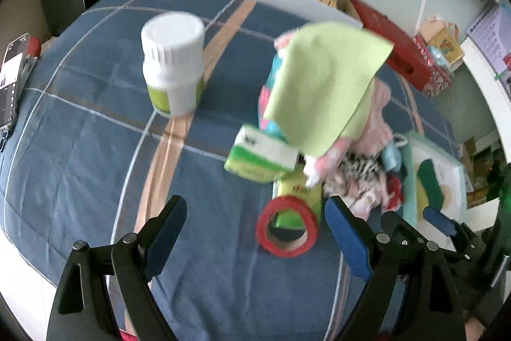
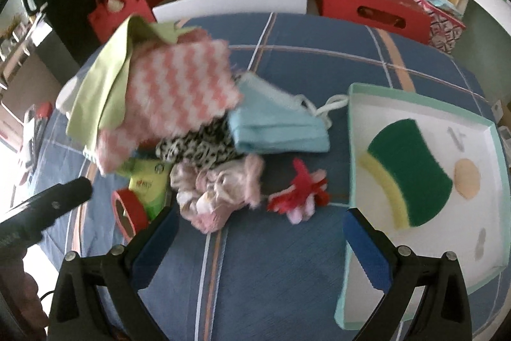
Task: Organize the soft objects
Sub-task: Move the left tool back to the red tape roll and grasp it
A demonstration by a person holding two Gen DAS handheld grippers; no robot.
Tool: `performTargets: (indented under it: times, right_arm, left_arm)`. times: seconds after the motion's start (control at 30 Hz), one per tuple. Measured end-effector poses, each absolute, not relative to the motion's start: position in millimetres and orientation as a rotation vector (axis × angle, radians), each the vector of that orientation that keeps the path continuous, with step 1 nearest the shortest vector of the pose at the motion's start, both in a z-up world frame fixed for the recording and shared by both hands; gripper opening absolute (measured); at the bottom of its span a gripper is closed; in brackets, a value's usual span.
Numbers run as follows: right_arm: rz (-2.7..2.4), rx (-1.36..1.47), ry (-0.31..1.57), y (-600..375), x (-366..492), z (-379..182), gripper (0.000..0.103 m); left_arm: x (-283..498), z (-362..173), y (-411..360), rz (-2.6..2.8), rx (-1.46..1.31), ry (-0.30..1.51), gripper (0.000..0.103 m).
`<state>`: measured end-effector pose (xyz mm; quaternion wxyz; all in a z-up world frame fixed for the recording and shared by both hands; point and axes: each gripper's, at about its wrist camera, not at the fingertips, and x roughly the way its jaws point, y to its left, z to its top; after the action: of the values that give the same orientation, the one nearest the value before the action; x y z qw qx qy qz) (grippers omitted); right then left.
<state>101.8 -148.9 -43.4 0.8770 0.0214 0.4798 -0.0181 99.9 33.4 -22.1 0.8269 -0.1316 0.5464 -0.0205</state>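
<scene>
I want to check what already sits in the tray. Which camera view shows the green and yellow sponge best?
The right wrist view: the sponge lies in full sight on the white floor of the pale green tray, its green face and yellow edge both clear. The left wrist view shows it small and blurred at the right edge, partly behind the right gripper.

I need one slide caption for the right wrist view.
Open right claw above blue checked bedcover, between soft cloth pile and mint-rimmed tray.

Lying on the bedspread: one white bottle (image 1: pixel 172 63) at ten o'clock; one red tape roll (image 1: pixel 288 226); one green sponge (image 2: pixel 409 174) sitting in one tray (image 2: pixel 351 130) at three o'clock; two pink zigzag cloths (image 2: pixel 182 88).
</scene>
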Motion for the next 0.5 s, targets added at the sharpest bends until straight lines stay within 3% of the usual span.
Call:
performTargets:
  times: [0.5]
  right_arm:
    - [-0.033, -0.047, 1.054, -137, 102, -58, 0.103]
  left_arm:
    - [109, -75, 17, -0.072, -0.397, 1.313, 0.088]
